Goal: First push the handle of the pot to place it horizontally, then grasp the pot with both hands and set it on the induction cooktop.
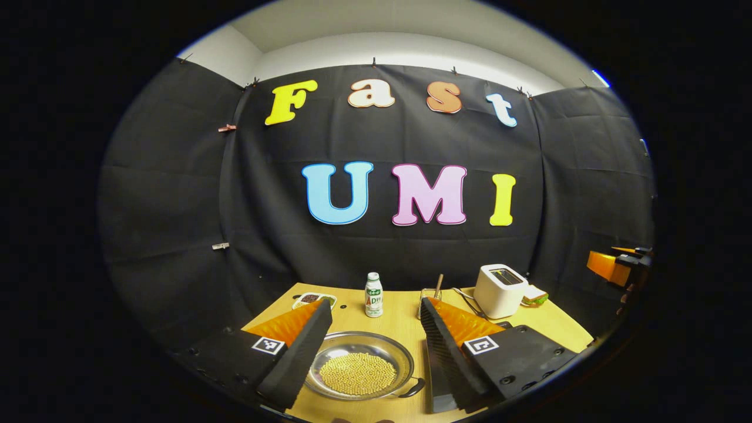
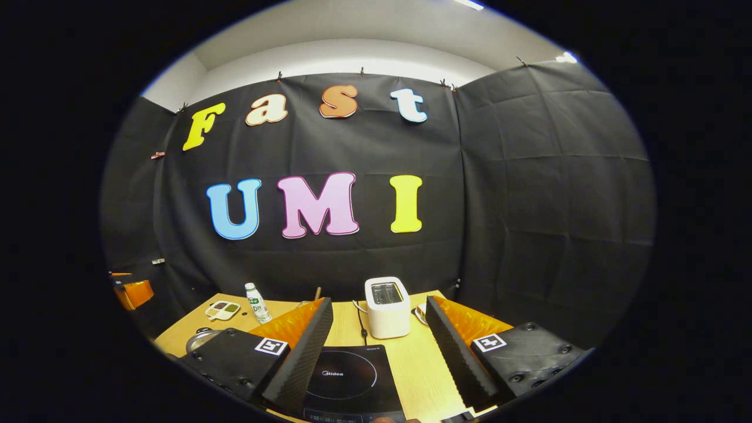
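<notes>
A shallow steel pot (image 1: 358,370) filled with small yellow beans sits on the wooden table (image 1: 399,320), low between my left gripper's fingers. Its dark handle (image 1: 413,388) sticks out at the pot's near right; the pot's left rim is hidden behind a finger. My left gripper (image 1: 376,304) is open above it, touching nothing. The black induction cooktop (image 2: 346,379) lies flat on the table under my right gripper (image 2: 379,304), which is open and empty. The pot's rim (image 2: 200,339) peeks out to the left there. The other gripper shows far right (image 1: 617,267) and far left (image 2: 132,292).
A white toaster (image 2: 386,306) with a cord stands just behind the cooktop. A small bottle (image 1: 373,295) stands behind the pot, a sectioned dish (image 1: 314,299) at the back left. A wooden stick in a holder (image 1: 436,291) and a sandwich (image 1: 534,296) flank the toaster (image 1: 499,289).
</notes>
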